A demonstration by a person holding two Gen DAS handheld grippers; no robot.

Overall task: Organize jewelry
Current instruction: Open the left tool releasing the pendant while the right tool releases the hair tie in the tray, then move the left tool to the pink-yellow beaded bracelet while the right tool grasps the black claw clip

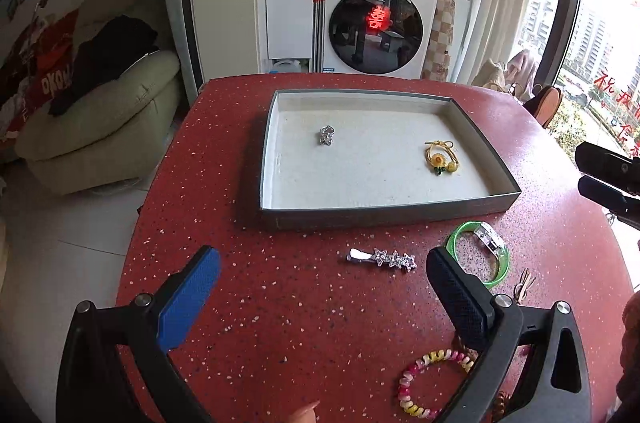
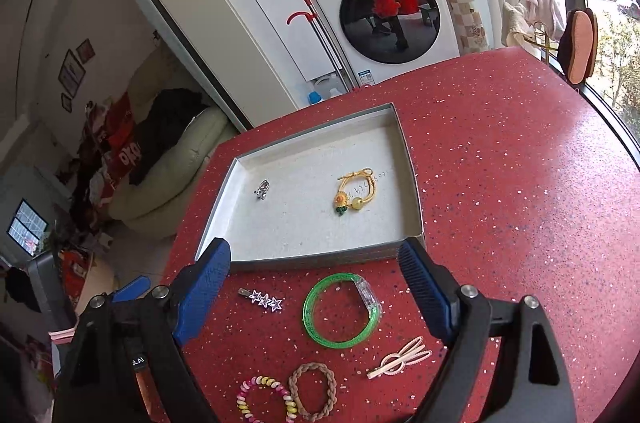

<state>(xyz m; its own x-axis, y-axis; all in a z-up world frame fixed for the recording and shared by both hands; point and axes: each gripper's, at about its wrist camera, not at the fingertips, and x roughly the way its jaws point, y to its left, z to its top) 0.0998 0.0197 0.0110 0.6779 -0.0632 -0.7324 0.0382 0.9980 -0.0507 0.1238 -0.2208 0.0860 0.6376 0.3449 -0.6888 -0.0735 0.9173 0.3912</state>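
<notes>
Both claws are hanging empty over the red desk [image 2: 500, 151]. The left claw [image 1: 320, 287] is standing with its jaws wide apart and nothing between them, and the right claw [image 2: 316, 283] is likewise spread, gripping nothing. Two pieces are already lying in the grey tray [image 2: 414, 199]: a silver ring [image 2: 262, 189] toward its 9 o'clock side and a yellow sunflower hair tie [image 2: 352, 193] toward 3 o'clock. So the job looks to be partway through, between one drop and the next pick.

The rest is waiting on the desk at the tray's 6 o'clock. In the right wrist view the star hair clip [image 2: 262, 299] is lying just below the tray's near wall, with the green bangle [image 2: 342, 311] at its 3 o'clock. Nearer the camera are a beige clip [image 2: 400, 357], a braided brown hair tie [image 2: 313, 391] and a pink-and-yellow coil bracelet [image 2: 266, 401], the last two touching.

The next move probably calls for lowering a claw onto one of these; the flat star clip would need a low, careful pinch. The tray's near wall is standing between pieces and floor, so each needs lifting over. The touching pair may drag each other.
</notes>
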